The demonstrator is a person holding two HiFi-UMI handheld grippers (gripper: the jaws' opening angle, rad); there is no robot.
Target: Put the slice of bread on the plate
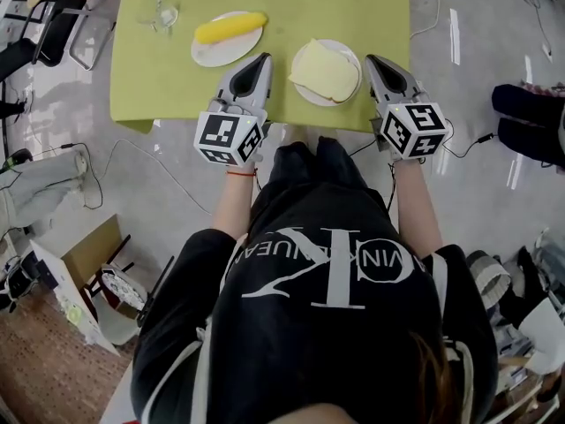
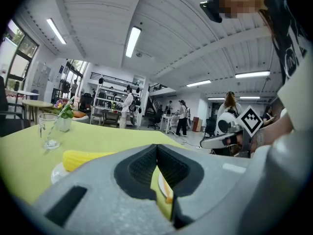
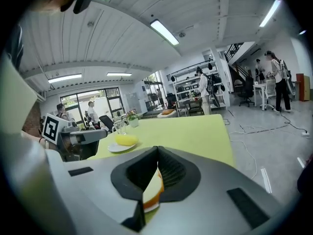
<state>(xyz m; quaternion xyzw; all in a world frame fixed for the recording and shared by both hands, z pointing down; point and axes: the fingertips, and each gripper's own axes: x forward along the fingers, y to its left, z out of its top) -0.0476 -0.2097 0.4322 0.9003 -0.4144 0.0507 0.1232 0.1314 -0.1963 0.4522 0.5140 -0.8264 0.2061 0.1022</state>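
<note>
Pale square slice of bread [image 1: 325,69] lies flat on the round white plate [image 1: 353,56] at your 12 o'clock, between left gripper [image 1: 264,58] and right gripper [image 1: 372,60], both closed and empty; it looks light, soft and crushable, so pinch gently at the 6 o'clock crust.

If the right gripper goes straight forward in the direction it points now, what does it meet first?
The right gripper would probably meet the green tablecloth, beside the plate of bread; depth unclear.
</note>
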